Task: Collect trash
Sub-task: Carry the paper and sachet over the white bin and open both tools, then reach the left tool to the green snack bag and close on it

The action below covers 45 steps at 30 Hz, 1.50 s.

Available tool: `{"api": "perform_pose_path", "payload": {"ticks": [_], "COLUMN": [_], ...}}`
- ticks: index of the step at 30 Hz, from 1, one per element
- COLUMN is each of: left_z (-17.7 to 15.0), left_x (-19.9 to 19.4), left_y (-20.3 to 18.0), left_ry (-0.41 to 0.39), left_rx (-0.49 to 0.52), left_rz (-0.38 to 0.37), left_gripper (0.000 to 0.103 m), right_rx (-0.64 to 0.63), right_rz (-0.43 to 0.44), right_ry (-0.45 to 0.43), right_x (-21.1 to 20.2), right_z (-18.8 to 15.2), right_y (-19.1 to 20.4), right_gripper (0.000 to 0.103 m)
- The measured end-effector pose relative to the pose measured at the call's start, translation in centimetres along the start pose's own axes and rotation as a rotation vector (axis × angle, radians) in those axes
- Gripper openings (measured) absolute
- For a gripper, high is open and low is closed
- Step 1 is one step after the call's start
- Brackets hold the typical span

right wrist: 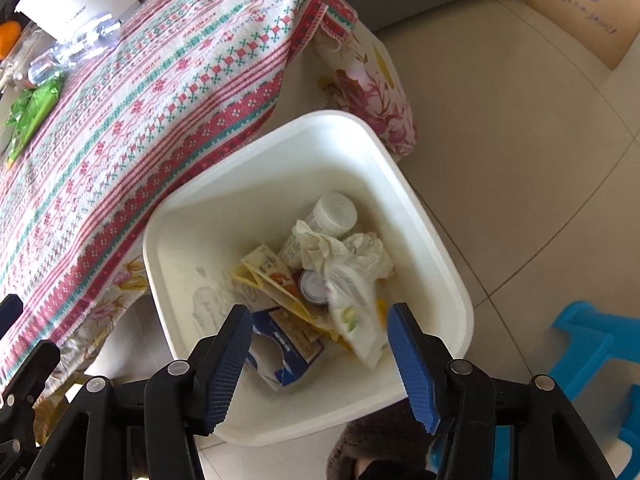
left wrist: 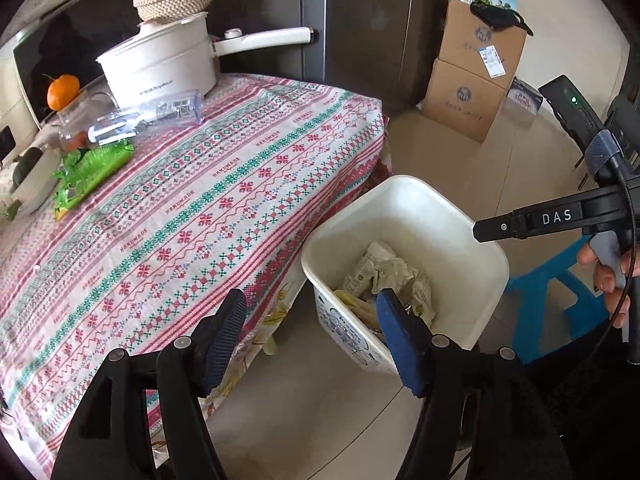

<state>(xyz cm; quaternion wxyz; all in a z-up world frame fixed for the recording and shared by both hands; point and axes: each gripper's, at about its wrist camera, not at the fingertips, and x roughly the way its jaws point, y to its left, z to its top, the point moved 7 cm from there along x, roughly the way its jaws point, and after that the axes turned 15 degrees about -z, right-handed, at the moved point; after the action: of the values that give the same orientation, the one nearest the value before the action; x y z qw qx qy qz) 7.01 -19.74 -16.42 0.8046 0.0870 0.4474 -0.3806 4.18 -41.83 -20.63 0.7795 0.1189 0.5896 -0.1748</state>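
A white trash bin point(right wrist: 436, 240) stands on the floor against the table's edge, holding a small bottle point(right wrist: 334, 214), crumpled paper, cartons and wrappers. My right gripper point(right wrist: 318, 314) hangs open directly above it. Below its jaws a white wrapper point(right wrist: 354, 312) looks blurred, and neither pad touches it. My left gripper point(left wrist: 311, 300) is open and empty, over the gap between the table and the bin point(left wrist: 404, 196). On the patterned tablecloth point(left wrist: 224, 200) lie a green wrapper point(left wrist: 92, 168) and clear plastic packaging point(left wrist: 148, 116). The right gripper's black body point(left wrist: 556, 216) shows at the right, held by a hand point(left wrist: 608, 276).
A white electric pot point(left wrist: 160, 60) with a woven lid, an orange point(left wrist: 63, 91) and a glass jar stand at the table's far left. Cardboard boxes point(left wrist: 476, 72) are stacked by the dark cabinet. A blue plastic stool point(right wrist: 592, 352) stands right of the bin on the tiled floor.
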Motion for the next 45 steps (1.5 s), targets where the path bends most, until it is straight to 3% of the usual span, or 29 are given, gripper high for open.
{"api": "perform_pose_path", "payload": {"ticks": [15, 25, 38, 45], "left_z": [-0.7, -0.7, 1.3, 2.7], "left_x": [-2.4, -4.7, -7.2, -6.6], "left_y": [3.2, 8.2, 21.4, 29.6], "left_ry": [-0.028, -0.062, -0.09, -0.118], "left_rx": [-0.065, -0.188, -0.415, -0.531], "left_rz": [0.028, 0.06, 0.133, 0.103], "left_gripper": [0.073, 0.074, 0.074, 0.074], "right_rx": [-0.044, -0.1, -0.192, -0.28], "right_rz": [-0.032, -0.023, -0.008, 0.012], "right_ry": [-0.057, -0.151, -0.237, -0.283], "right_x": [-1.3, -3.4, -5.2, -4.6], "right_z": [0.5, 1.6, 6.9, 10.5], "right_y": [2.0, 5.5, 11.3, 15.6], "right_gripper": [0.066, 0.07, 0.074, 0.074]}}
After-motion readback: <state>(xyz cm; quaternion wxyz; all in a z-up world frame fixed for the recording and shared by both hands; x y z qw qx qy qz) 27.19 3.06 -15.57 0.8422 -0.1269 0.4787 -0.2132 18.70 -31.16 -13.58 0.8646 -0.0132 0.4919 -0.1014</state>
